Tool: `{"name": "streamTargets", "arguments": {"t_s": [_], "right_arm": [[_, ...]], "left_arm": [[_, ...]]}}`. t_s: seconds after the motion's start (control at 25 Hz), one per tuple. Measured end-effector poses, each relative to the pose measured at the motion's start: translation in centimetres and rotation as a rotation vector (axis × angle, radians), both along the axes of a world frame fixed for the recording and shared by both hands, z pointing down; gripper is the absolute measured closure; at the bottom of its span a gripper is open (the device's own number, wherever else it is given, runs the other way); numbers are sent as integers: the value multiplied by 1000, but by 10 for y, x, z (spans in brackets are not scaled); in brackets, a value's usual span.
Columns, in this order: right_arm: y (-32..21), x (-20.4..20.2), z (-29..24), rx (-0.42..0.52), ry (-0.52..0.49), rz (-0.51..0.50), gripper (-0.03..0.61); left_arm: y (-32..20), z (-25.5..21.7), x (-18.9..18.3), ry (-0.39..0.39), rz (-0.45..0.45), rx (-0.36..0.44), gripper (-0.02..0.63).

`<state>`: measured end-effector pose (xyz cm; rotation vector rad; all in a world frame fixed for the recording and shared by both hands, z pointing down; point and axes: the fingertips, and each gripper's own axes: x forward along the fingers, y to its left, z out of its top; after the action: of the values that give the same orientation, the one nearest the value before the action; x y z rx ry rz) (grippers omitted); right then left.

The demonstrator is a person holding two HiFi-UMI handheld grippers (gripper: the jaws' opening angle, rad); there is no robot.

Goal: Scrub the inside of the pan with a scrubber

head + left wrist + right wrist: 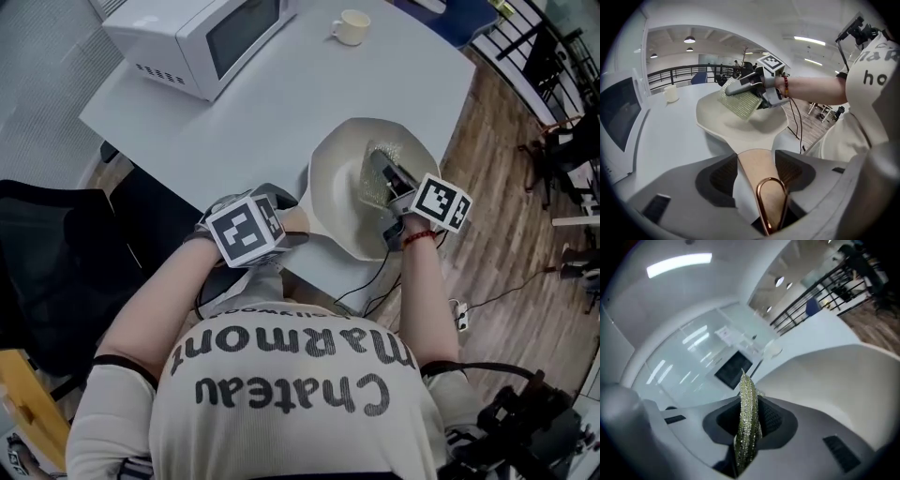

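Scrubber: flat, glittering green-gold, pressed against the inside wall of the pan.
Pan: cream, at the near right edge of the table, mouth facing up.
Right gripper: clamped on the scrubber, which stands edge-on between the pads; reaching into the pan.
Handle: tan, with a copper hanging loop at its end.
Left gripper: closed on the handle, pads against its broad end.
Table: white.
Microwave: white, far left corner.
Cup: cream, far side, well apart from the pan.
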<state>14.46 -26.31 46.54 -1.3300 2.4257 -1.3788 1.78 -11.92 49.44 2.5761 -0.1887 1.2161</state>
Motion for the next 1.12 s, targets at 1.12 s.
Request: {"name": "streamTargets", "arguments": {"t_s": [1.12], "right_arm": [[14, -93, 71, -174, 90, -234, 522]], "left_arm": [[3, -1, 2, -22, 37, 8, 344]]}}
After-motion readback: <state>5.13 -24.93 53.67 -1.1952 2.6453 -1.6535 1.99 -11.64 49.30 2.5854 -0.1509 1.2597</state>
